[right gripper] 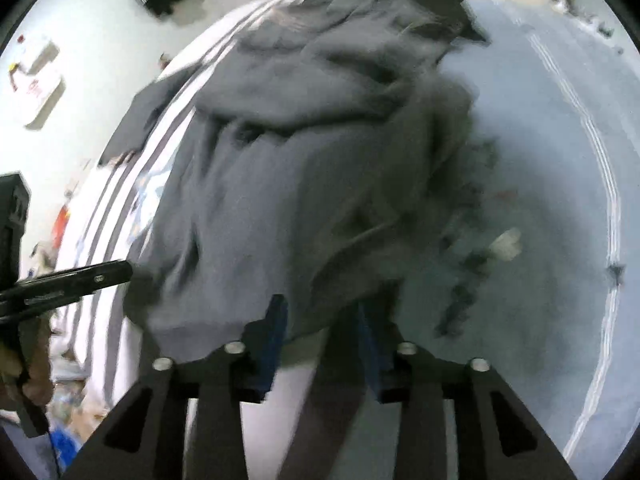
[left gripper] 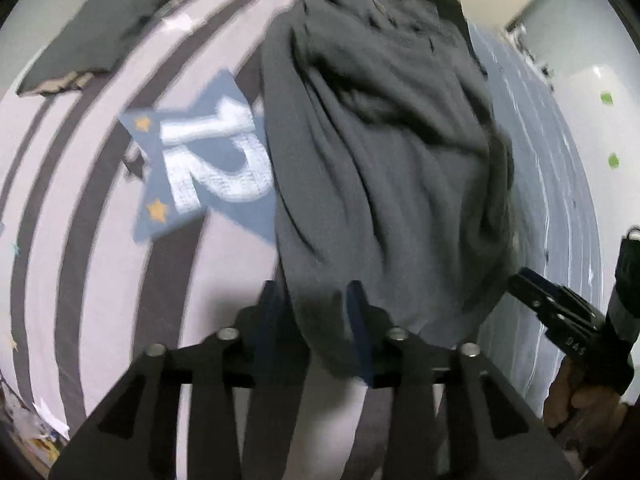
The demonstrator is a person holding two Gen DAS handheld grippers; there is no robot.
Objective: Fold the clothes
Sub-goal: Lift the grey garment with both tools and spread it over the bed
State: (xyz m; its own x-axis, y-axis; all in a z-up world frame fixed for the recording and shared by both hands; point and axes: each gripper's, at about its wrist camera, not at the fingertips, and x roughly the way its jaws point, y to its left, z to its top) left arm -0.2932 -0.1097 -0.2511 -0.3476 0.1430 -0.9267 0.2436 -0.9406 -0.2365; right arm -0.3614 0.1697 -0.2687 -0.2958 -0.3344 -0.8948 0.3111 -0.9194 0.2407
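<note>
Your left hand-held gripper point(left gripper: 316, 320) pinches the near hem of the dark grey garment point(left gripper: 380, 140), cloth bunched between its blue-padded fingers point(left gripper: 270, 312). Your right hand-held gripper point(right gripper: 320, 332) does the same in its own view, its fingers pressed onto a fold of the same garment point(right gripper: 304, 160). From each gripper the cloth runs away toward 12 o'clock, so its long axis lies straight ahead of you, the far end draped on the bed at the top of both views. It hangs crumpled and blurred; you cannot tell collar from hem. Both grippers sit side by side on the near edge, neither clearly nearer; the right one shows at 4 o'clock in the left view.

Beneath lies striped bedding point(left gripper: 80, 200) with a blue "12" patch point(left gripper: 208, 160) at 9 o'clock, and another dark folded item point(left gripper: 92, 48) at 10 o'clock.

The next move likely calls for spreading the near edge apart.
</note>
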